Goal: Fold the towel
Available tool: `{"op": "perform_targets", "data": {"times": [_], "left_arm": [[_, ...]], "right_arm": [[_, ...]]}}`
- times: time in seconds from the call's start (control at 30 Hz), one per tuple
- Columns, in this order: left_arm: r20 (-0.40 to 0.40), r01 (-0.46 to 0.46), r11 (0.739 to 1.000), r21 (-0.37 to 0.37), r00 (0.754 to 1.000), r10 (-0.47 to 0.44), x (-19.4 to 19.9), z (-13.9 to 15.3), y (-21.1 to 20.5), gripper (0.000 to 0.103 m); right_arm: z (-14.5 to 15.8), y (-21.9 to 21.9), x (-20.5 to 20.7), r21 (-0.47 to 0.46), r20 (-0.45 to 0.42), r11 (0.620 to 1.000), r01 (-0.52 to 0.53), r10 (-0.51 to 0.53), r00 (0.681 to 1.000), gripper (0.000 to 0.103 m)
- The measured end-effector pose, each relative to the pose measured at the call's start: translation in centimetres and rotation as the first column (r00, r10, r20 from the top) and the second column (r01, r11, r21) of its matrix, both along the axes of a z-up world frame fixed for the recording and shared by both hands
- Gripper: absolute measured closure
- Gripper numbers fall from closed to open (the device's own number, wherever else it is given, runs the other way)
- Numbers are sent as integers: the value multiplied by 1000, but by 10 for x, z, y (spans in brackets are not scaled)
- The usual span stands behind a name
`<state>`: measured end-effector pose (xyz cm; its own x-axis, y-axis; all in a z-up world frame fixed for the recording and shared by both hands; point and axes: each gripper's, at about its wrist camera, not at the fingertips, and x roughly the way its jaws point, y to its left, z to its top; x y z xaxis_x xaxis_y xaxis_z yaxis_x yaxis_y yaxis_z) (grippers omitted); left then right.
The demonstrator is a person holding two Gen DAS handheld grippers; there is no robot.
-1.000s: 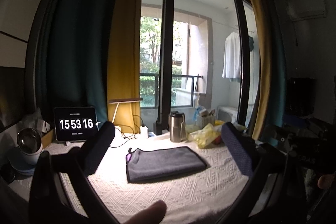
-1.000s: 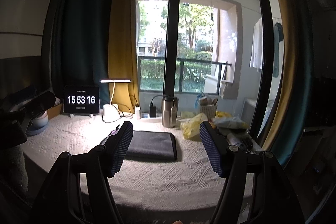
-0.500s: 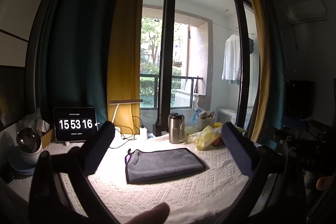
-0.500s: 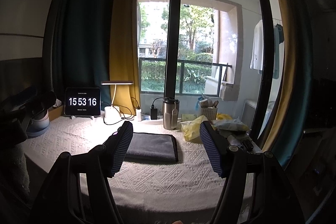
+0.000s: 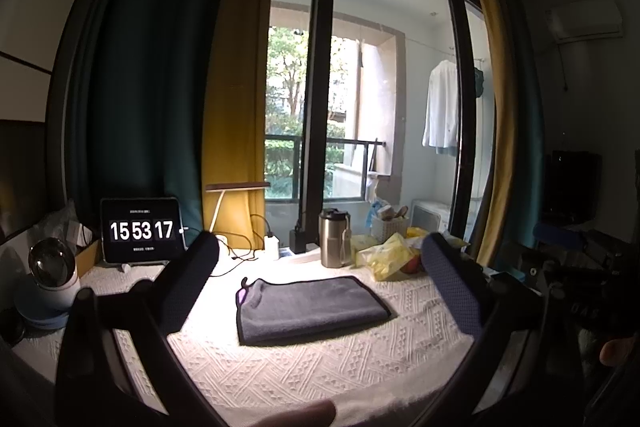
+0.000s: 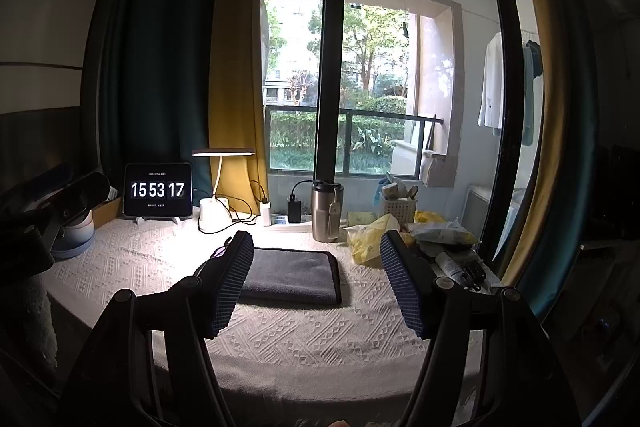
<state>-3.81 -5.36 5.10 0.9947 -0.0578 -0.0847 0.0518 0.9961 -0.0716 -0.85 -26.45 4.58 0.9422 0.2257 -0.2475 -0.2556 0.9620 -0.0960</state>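
Note:
A dark grey towel [image 5: 308, 307] lies folded into a flat rectangle on the white textured tablecloth [image 5: 320, 367], a purple tag at its far left corner. It also shows in the right wrist view [image 6: 292, 277]. My left gripper [image 5: 320, 263] is open and empty, held back from the towel above the table's near side. My right gripper [image 6: 316, 255] is open and empty, also held back; its left finger hides the towel's left edge. Each gripper appears dark at the edge of the other's view.
Along the back stand a tablet clock [image 5: 141, 230], a desk lamp [image 6: 216, 211], a steel tumbler [image 5: 334, 243], chargers with cables and yellow bags [image 5: 386, 255]. A white fan [image 5: 52, 283] sits at the left. Clutter [image 6: 452, 259] fills the right side.
Both views have drifted slightly back and up from the table. The clock has gone from 15:53:16 to 15:53:17. The towel has not moved.

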Motion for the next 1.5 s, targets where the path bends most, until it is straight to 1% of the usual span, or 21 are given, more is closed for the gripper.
{"op": "perform_targets", "data": {"times": [1.5], "left_arm": [[-11,1,1000,-6,1000,-1,2,-2,1,1]], "right_arm": [[-6,3,6,0,-23,1000,-5,5,1000,34]]}}
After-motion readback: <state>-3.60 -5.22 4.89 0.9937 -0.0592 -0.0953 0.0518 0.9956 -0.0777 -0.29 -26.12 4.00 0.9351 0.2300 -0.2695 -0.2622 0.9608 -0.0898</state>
